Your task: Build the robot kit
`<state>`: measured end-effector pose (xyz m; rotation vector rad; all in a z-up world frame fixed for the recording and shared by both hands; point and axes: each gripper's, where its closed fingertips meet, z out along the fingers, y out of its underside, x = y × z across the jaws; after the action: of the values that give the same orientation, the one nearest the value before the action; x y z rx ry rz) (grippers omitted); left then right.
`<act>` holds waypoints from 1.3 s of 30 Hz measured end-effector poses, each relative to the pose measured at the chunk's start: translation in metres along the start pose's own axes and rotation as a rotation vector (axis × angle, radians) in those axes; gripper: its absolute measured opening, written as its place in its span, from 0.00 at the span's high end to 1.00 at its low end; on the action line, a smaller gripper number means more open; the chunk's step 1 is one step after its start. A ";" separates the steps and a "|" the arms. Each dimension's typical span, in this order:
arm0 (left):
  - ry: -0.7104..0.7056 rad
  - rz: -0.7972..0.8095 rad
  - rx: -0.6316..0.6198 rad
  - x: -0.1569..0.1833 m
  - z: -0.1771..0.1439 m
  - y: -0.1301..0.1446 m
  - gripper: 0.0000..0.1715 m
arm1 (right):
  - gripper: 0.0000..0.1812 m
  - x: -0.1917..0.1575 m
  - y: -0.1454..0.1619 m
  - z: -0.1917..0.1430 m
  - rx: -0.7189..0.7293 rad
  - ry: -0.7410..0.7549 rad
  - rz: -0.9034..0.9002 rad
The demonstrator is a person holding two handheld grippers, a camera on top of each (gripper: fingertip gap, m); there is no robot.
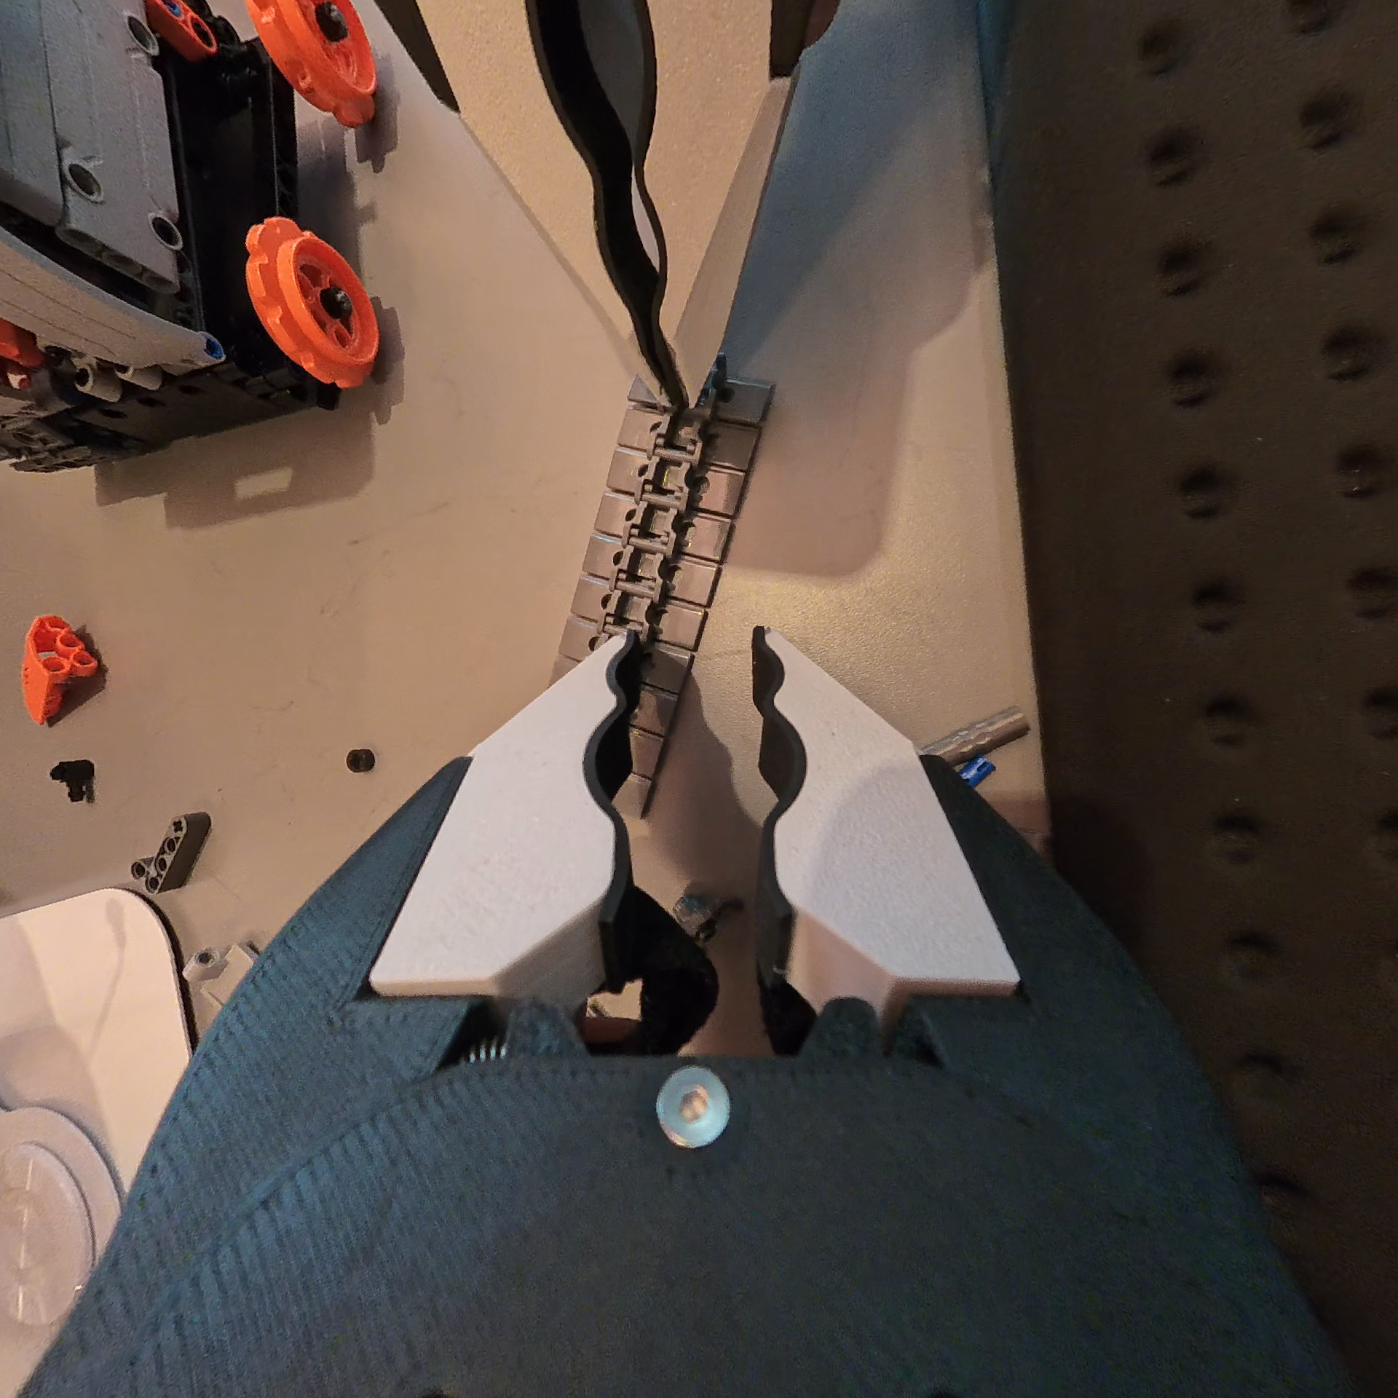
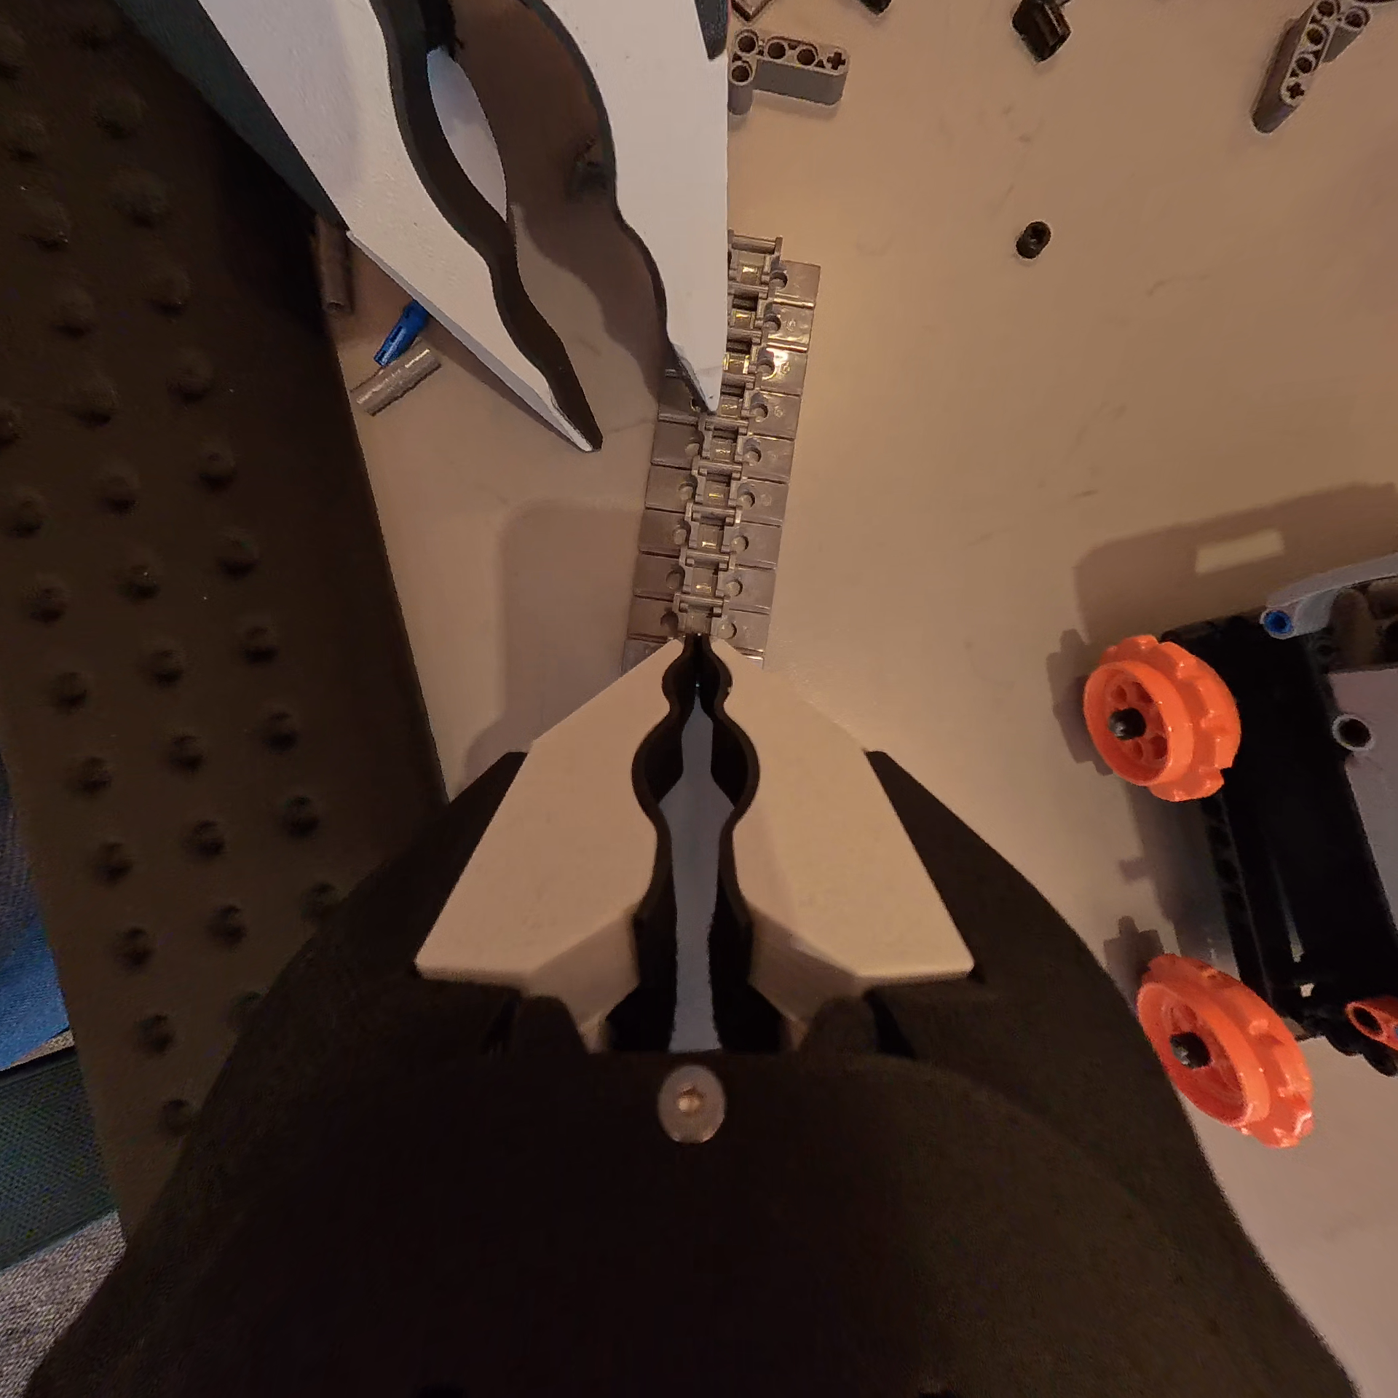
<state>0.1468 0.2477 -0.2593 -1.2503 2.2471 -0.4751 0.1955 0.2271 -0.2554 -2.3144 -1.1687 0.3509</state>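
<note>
Pale bench [image 1: 302, 605], scuffed, with a dark studded mat [image 1: 1210, 529] along one edge. Grey tread strip [image 1: 658, 529] of linked plates lies flat near that edge, running lengthwise between the two claws.

Around it: a part-built brick vehicle [image 1: 151, 227], black frame, grey panels and orange toothed wheels [image 1: 312, 301], sits well apart toward the bench's far side from the mat. Loose bits are scattered on the bench: an orange curved piece [image 1: 57, 666], a grey angled beam [image 1: 172, 851], a small black connector [image 1: 74, 779] and a black bush [image 1: 360, 759]. A grey axle [image 1: 976, 732] with a blue pin lies by the mat edge, just beside the left claw. A white rounded tray [image 1: 91, 983] sits at the bench corner. Nothing lies on the tread but the claws.

Left gripper [image 1: 692, 643]: jaws moderately wide, empty; one fingertip [image 1: 616, 650] overlaps the tread's near end, the other stands clear beside it. Contact with the tread not certain.

Right gripper [image 2: 697, 652]: jaws nearly closed, tips pinching the centre link at the strip's opposite end.
</note>
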 end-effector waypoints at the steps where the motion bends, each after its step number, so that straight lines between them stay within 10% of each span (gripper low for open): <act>1: 0.001 -0.001 0.000 0.000 0.000 0.000 0.83 | 1.00 0.000 0.000 0.000 -0.006 0.001 0.001; 29: -0.050 0.013 -0.053 -0.002 -0.036 0.015 0.80 | 1.00 0.002 -0.002 0.006 -0.360 -0.092 -0.099; 39: -0.242 -0.193 -0.198 -0.031 -0.136 0.115 0.86 | 0.98 0.015 -0.019 -0.012 -0.131 0.023 -0.091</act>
<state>0.0019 0.3399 -0.2031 -1.5455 2.0166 -0.1611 0.1971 0.2444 -0.2351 -2.3598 -1.3158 0.2200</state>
